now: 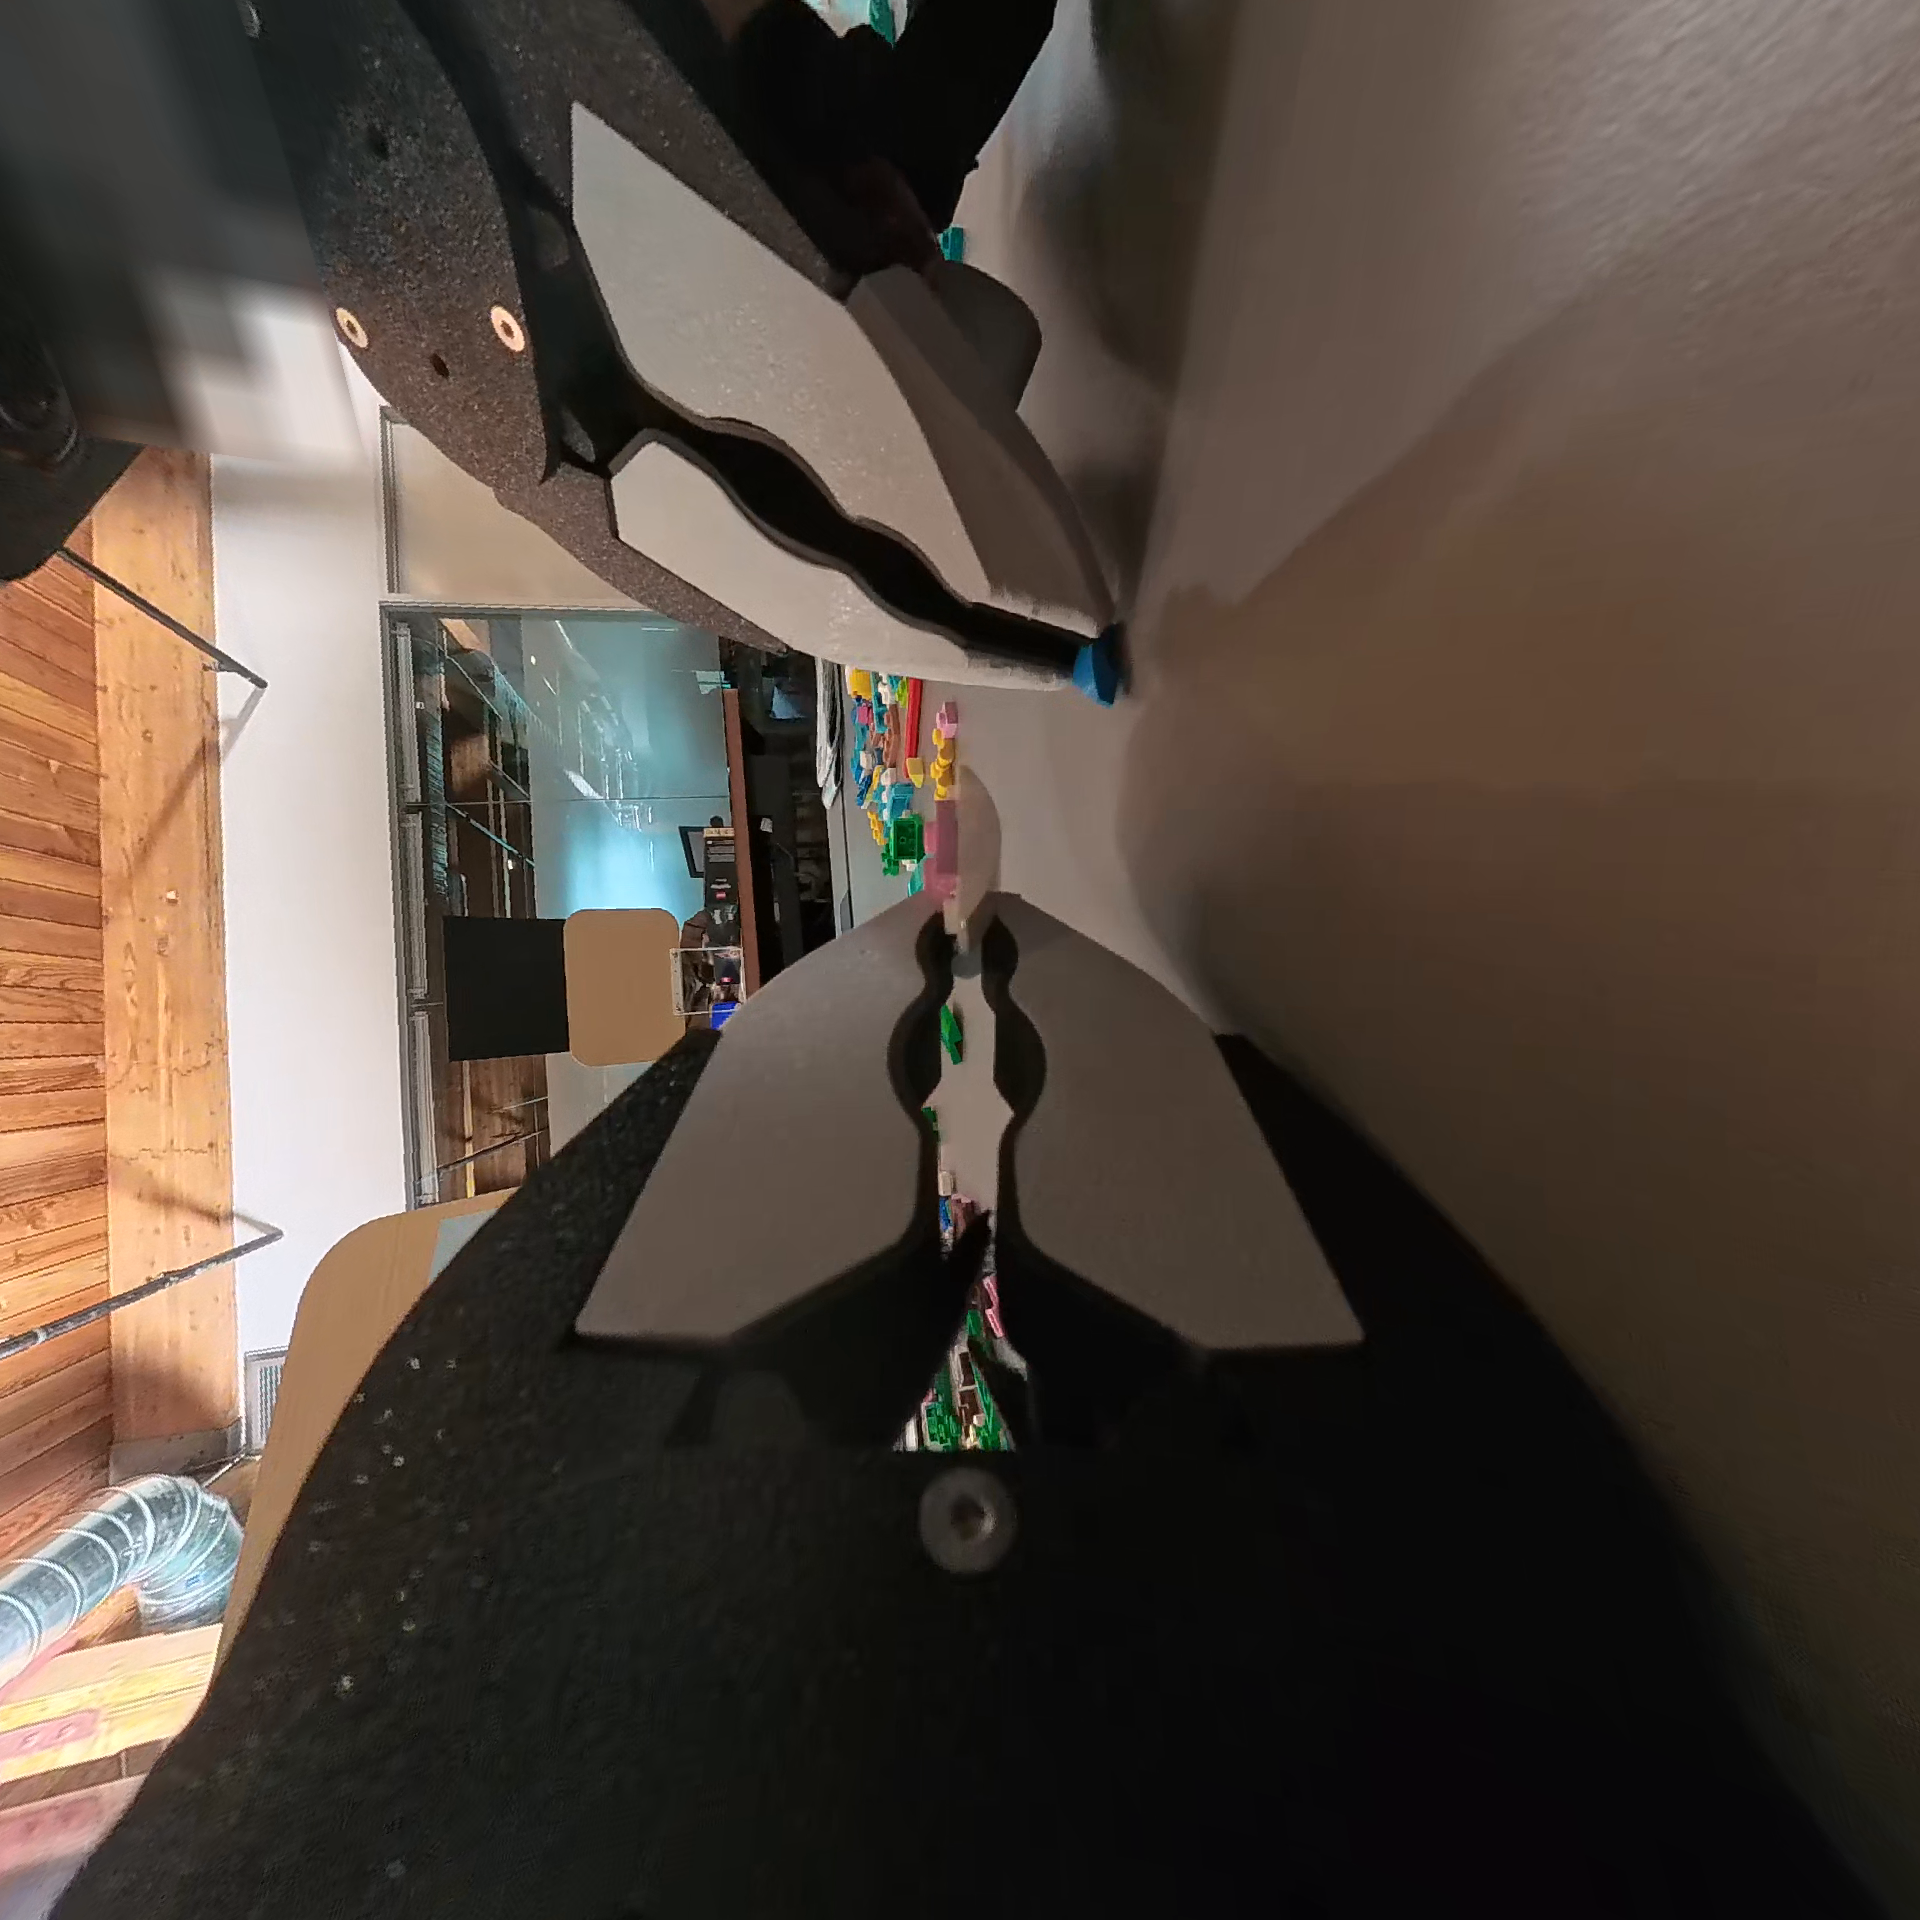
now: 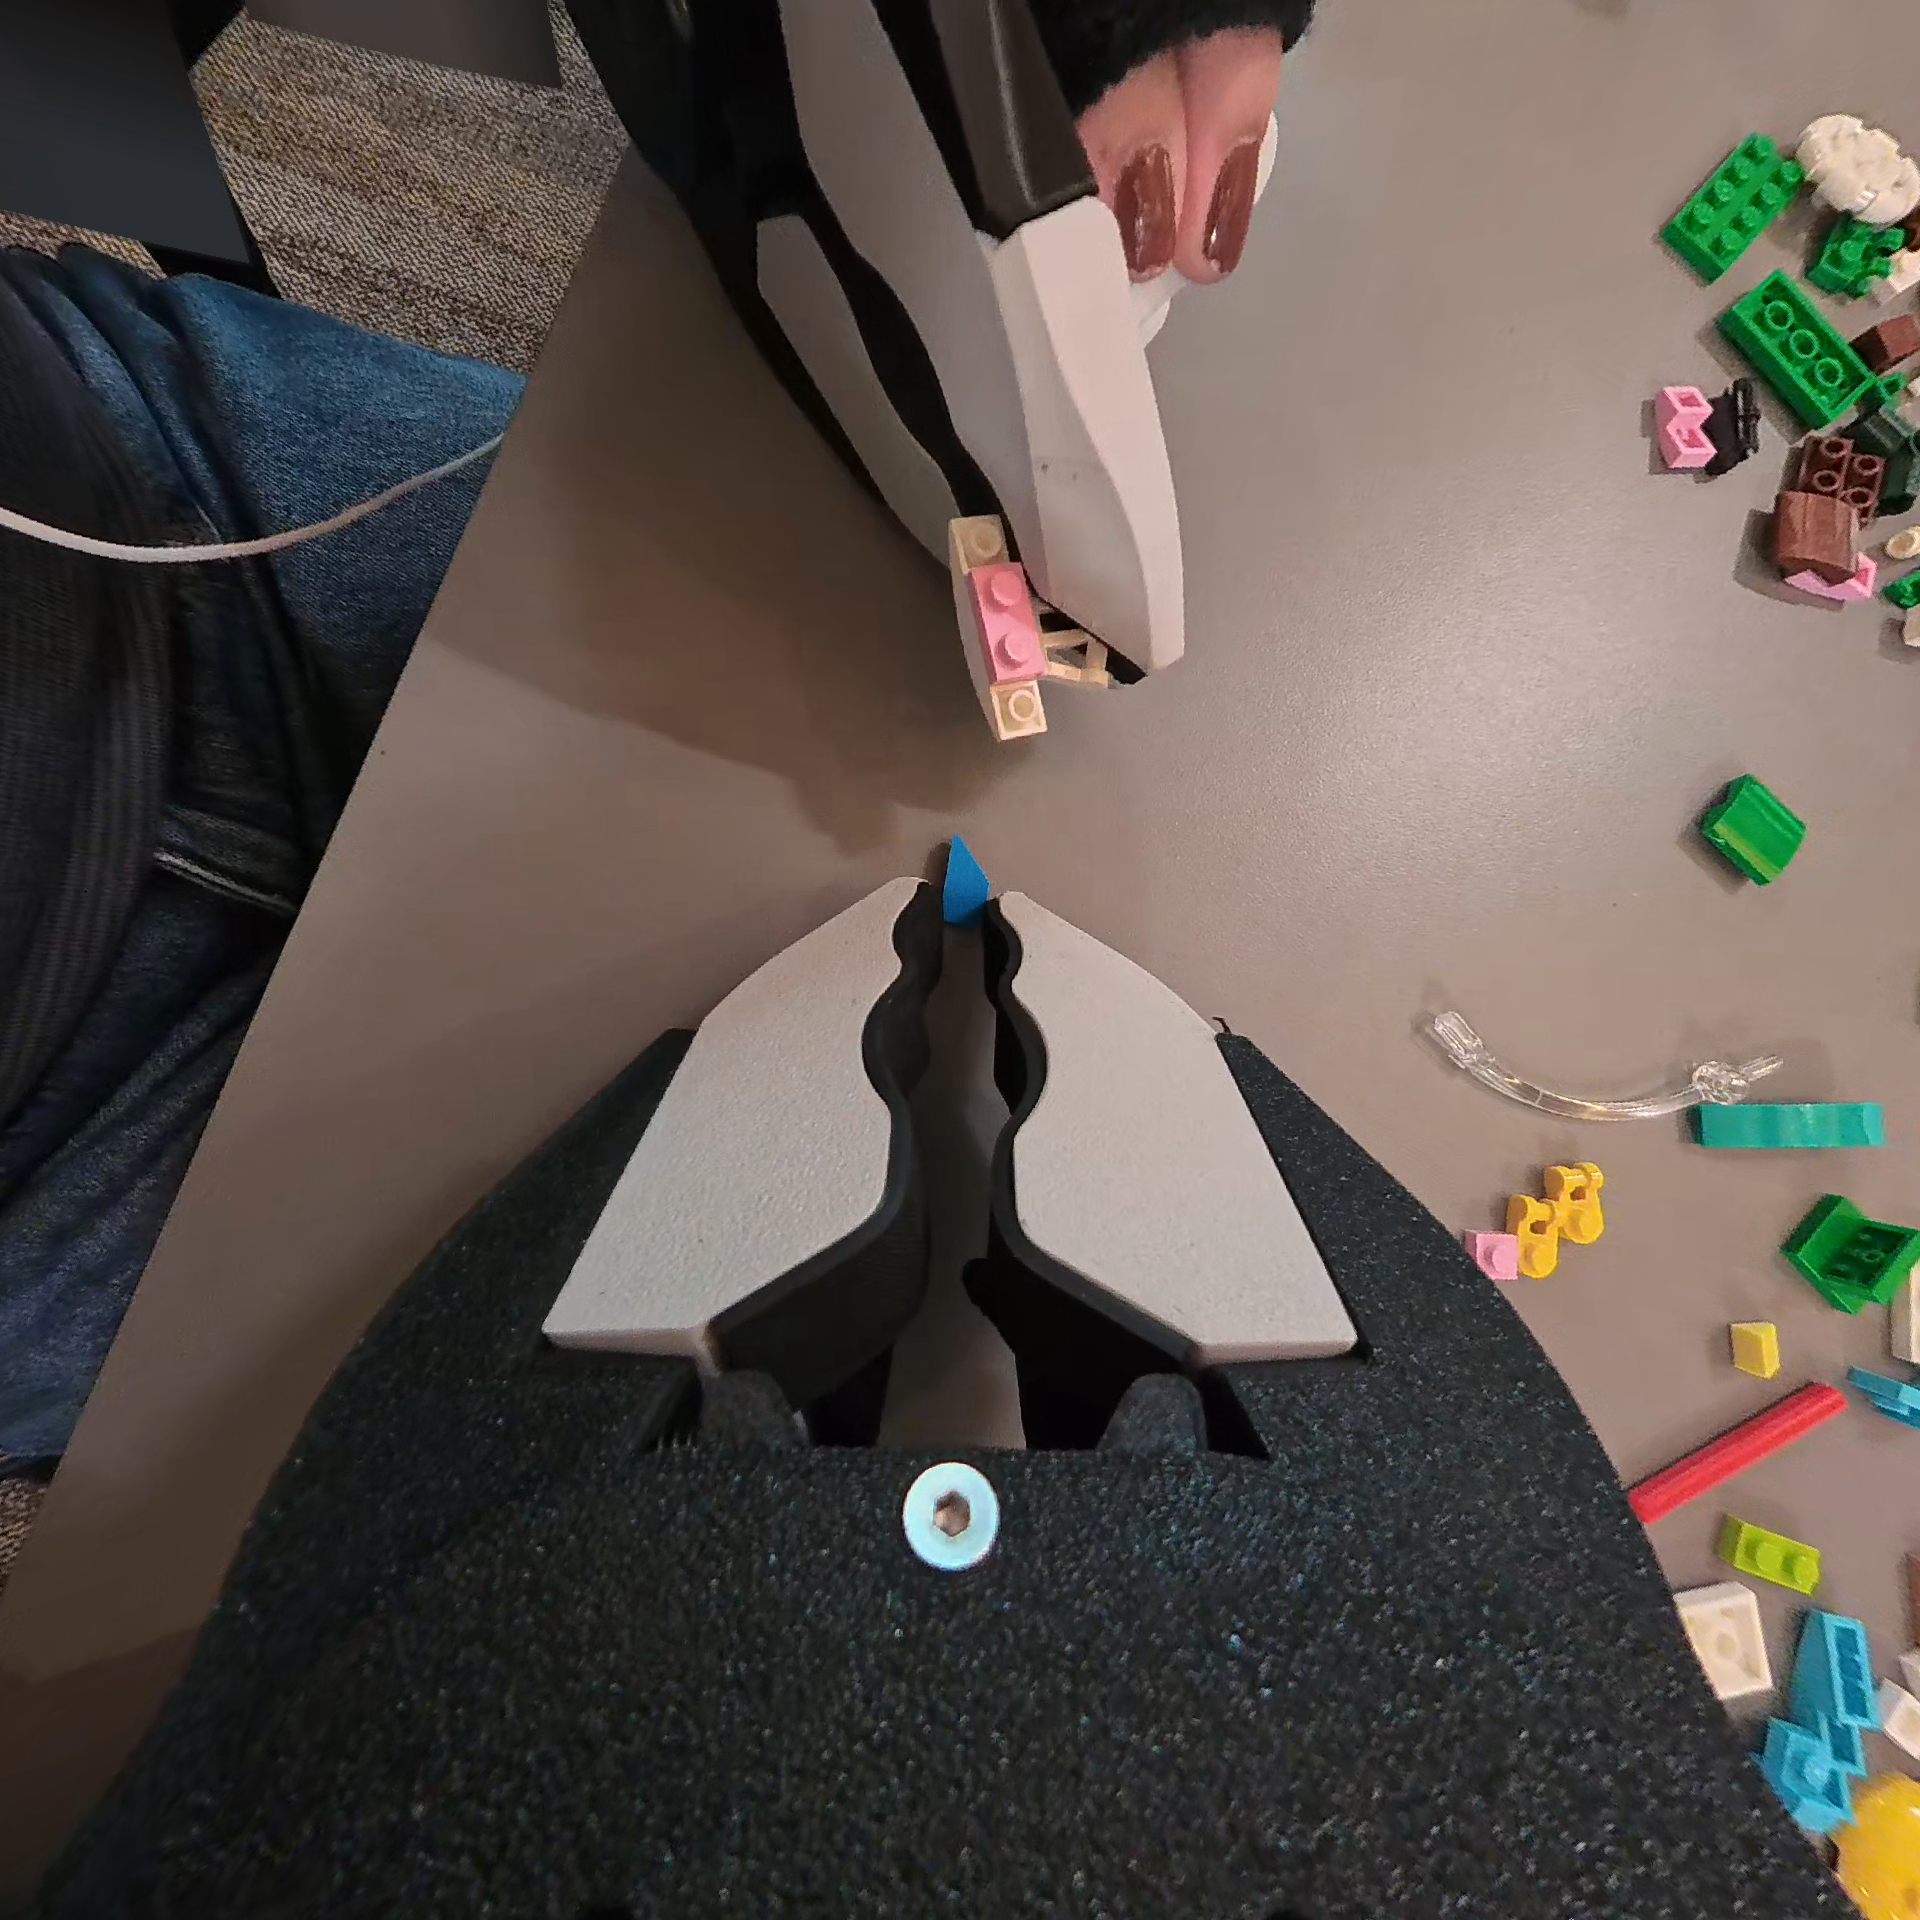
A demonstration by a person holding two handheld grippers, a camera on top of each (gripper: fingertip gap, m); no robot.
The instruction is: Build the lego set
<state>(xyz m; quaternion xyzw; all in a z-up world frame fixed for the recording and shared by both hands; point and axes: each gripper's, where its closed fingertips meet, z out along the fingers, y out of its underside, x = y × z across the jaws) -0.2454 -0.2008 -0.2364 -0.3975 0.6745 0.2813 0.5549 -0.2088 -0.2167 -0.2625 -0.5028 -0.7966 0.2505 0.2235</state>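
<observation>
Between right tool (image 2: 961, 906) tips: blue piece (image 2: 964, 885), pinched.

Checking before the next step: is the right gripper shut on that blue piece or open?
Shut: the right gripper pinches the small blue piece between its fingertips.

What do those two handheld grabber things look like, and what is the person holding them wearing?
Each gripper, left and right, has a speckled black body with a silver hex screw and two pale grey fingers with wavy black inner pads. The person's hand shows a fuzzy black sleeve cuff; blue jeans below.
</observation>
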